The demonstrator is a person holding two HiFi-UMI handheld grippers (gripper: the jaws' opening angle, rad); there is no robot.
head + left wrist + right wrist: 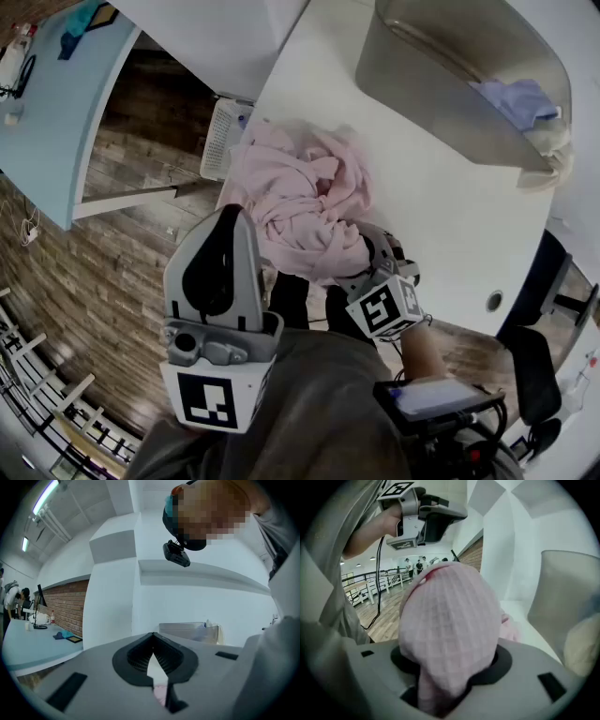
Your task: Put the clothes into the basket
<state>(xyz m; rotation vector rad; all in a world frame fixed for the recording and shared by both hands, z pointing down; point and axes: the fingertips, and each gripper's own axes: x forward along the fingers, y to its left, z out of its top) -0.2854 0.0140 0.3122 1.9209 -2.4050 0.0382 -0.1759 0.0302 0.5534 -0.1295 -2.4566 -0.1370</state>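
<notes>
The basket (pixel 422 94), with a blue cloth (pixel 517 98) inside, was seen at the far side of the white table (pixel 441 206). The pink garment (pixel 300 202) was heaped by the near edge, well apart from it. The garment was judged soft, light and limp, best taken at a bunched fold. Such a fold was clamped in the right gripper (pixel 440 686). The left gripper (pixel 151 660) was held closed and empty.

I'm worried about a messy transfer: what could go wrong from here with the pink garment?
1. The right gripper pinches only one fold of the pink garment; the rest could trail or slip free on lifting.
2. The heap overlaps the edge of the table, so loose cloth may slide to the floor.
3. The basket stands across the table; dragged cloth might catch its rim.
</notes>
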